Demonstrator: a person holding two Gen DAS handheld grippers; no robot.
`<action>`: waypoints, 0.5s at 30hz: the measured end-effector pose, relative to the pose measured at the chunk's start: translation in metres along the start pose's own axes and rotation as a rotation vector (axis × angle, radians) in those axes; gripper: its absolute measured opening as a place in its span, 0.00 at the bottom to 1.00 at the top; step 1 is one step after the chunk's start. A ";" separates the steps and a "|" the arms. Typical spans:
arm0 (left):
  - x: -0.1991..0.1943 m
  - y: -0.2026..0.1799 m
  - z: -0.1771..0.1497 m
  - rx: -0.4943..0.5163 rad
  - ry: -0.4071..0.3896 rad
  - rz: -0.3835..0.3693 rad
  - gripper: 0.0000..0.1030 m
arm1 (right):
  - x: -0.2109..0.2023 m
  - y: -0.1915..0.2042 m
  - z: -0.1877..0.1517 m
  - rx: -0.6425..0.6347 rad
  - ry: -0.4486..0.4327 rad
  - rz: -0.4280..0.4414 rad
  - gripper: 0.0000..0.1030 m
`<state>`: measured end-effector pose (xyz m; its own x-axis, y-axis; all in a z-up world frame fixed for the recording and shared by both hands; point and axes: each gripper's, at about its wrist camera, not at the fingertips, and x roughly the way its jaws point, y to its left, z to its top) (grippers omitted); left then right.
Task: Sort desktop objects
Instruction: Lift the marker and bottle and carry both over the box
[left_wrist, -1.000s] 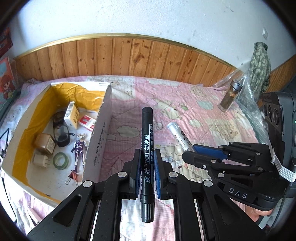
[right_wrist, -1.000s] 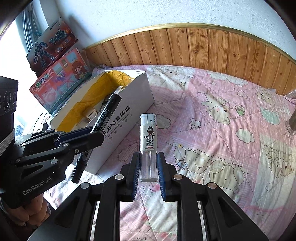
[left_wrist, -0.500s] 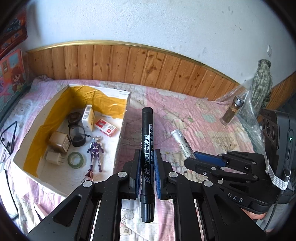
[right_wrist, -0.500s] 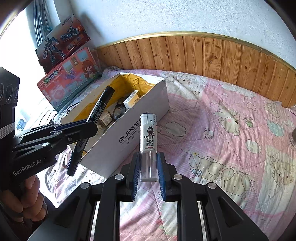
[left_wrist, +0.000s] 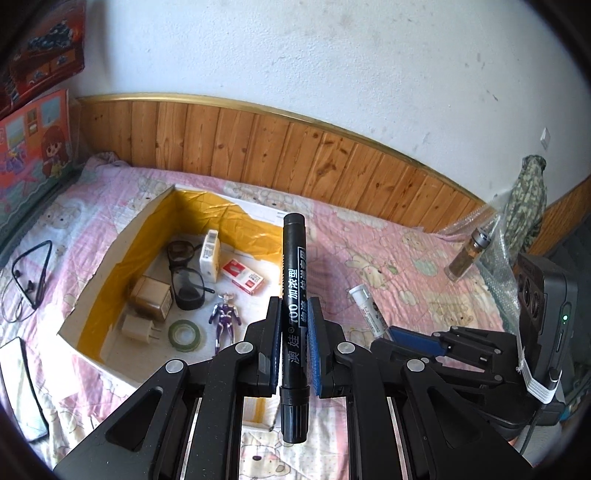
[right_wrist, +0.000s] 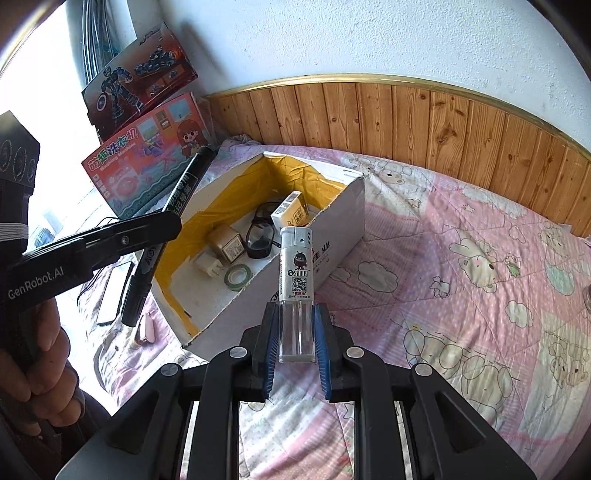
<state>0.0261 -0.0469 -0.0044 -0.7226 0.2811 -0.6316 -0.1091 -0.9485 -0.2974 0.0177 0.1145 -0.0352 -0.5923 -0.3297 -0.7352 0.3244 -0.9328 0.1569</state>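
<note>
black marker clamped left; lighter clamped right

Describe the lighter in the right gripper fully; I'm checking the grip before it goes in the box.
The white and clear plastic lighter stands upright between the right gripper's blue pads, which clamp its transparent lower tank. Its white upper body carries a cartoon figure, a QR code and small print, topped by a white cap. It is held in the air, touching nothing else.
</note>
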 end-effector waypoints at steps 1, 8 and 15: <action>-0.001 0.004 0.001 -0.007 -0.001 -0.001 0.12 | 0.001 0.002 0.001 -0.003 0.000 0.000 0.20; -0.003 0.029 0.004 -0.045 -0.008 -0.005 0.12 | 0.008 0.012 0.007 -0.008 -0.001 0.001 0.19; 0.002 0.052 0.014 -0.093 -0.013 -0.007 0.12 | 0.022 0.031 0.021 -0.037 0.003 -0.001 0.20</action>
<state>0.0096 -0.0981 -0.0117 -0.7310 0.2851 -0.6199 -0.0510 -0.9288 -0.3670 -0.0009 0.0752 -0.0330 -0.5902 -0.3282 -0.7376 0.3511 -0.9270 0.1316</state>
